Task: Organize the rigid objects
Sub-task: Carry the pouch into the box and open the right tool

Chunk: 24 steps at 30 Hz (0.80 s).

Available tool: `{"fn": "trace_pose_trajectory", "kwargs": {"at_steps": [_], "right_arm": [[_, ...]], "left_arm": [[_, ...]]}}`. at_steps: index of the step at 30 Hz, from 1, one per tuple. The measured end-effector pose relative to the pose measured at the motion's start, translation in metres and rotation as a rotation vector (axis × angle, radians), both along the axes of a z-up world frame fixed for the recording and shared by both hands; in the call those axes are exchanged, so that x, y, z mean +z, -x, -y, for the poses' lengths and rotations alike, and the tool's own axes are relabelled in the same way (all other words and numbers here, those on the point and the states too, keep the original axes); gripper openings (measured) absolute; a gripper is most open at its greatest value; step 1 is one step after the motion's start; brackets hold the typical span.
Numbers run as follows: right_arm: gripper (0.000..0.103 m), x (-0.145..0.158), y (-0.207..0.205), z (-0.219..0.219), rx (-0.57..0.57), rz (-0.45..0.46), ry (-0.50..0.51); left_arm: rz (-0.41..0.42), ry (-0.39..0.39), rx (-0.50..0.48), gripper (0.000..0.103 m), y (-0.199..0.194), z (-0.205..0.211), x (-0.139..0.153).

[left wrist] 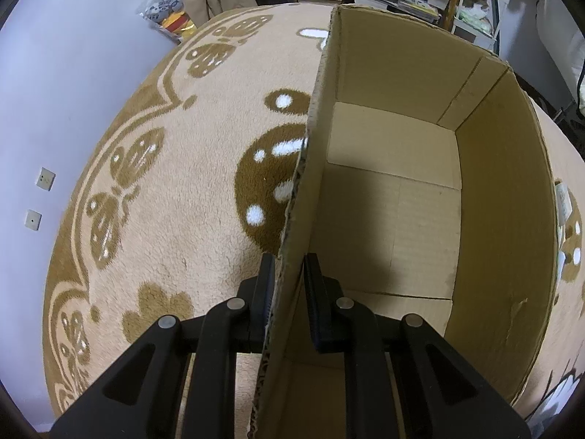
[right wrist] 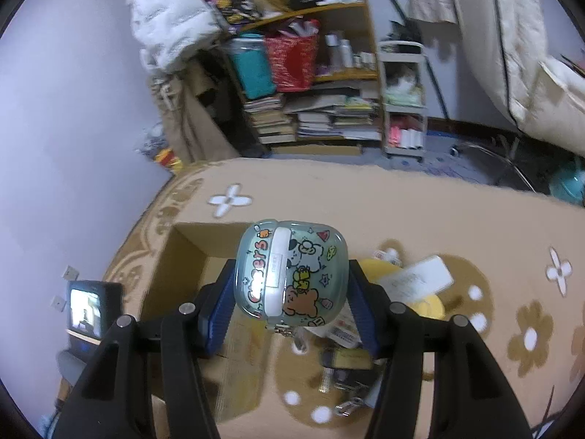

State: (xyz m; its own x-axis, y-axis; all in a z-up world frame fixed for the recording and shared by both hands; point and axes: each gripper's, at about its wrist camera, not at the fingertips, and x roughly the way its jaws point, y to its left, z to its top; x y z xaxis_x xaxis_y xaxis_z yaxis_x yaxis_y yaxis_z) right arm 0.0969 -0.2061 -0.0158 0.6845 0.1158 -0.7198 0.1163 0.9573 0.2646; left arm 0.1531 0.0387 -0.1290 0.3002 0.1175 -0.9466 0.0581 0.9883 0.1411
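Your left gripper (left wrist: 289, 274) clamps the cardboard box (left wrist: 402, 190) wall; your right gripper (right wrist: 292, 281) grasps a cartoon-printed earbud case (right wrist: 290, 270), box at 9 o'clock.

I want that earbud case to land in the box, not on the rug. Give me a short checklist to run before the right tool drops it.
1. Right tool shut on the earbud case: ok.
2. Left tool clamps the cardboard box wall, one finger each side: ok.
3. Box floor bare where visible: ok.
4. Case directly above the opening: cannot tell.
5. Case's dangling clip free of the items on the carpet: cannot tell.
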Motion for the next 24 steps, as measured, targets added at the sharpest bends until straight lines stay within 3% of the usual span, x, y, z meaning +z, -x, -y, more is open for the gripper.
{"fn": "trace_pose_trajectory", "kwargs": {"at_steps": [8, 17, 24], "right_arm": [[0.061, 0.001, -0.022, -0.044, 0.092, -0.018, -0.083], [0.061, -0.023, -0.037, -0.089, 0.148, -0.087, -0.020], [0.061, -0.048, -0.047, -0.094, 0.133, -0.156, -0.033]], "left_arm": [[0.002, -0.001, -0.003, 0.015, 0.001, 0.002, 0.001], [0.002, 0.021, -0.002, 0.015, 0.002, -0.001, 0.001], [0.003, 0.054, 0.007, 0.015, 0.001, -0.006, 0.000]]}}
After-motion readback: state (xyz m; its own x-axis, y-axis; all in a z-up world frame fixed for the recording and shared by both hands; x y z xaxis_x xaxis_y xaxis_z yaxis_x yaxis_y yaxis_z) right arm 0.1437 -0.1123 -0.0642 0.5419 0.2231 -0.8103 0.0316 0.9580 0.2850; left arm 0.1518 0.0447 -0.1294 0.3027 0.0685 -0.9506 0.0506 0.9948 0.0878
